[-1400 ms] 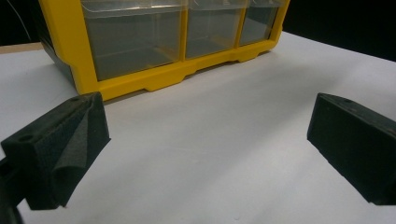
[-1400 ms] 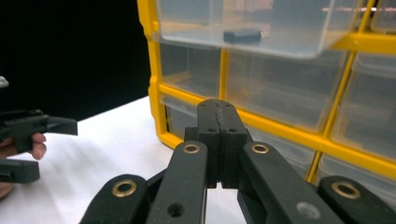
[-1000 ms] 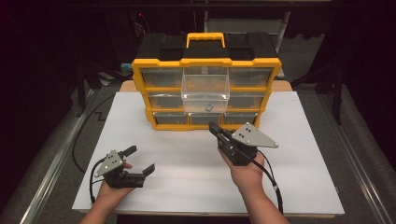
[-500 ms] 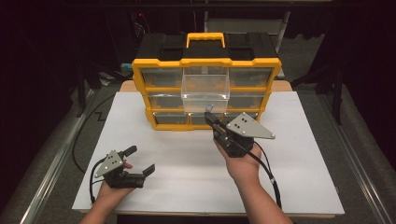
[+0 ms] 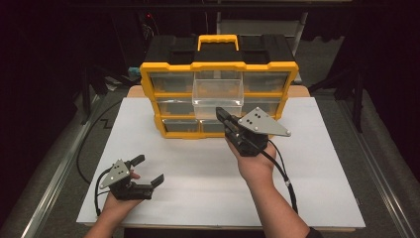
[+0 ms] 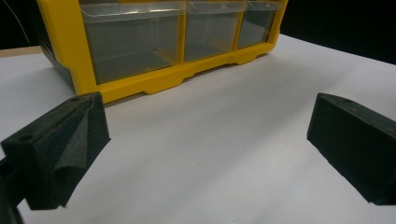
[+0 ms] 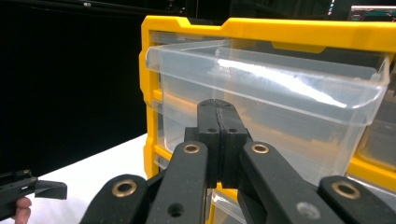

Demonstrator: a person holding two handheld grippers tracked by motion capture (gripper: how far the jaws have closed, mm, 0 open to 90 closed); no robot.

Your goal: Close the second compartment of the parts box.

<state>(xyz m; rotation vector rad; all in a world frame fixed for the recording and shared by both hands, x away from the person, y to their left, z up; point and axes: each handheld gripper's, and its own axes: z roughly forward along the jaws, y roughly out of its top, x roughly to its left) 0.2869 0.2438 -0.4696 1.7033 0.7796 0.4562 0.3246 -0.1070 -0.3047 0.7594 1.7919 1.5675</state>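
The white desk (image 5: 317,188) carries a yellow organizer (image 5: 218,74). Its clear drawer (image 5: 218,91), pulled out, sits just ahead of the right tongs (image 5: 221,115), pressed closed and empty, likely to push it in. The left tongs (image 5: 147,169) rest open and empty, well apart, out of the way.

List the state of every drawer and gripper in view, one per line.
Top middle drawer: pulled out, looks empty.
Other drawers: pushed in.
Right gripper: fingers shut, nothing between them, raised just in front of the pulled-out drawer.
Left gripper: fingers open, holding nothing, low over the table.
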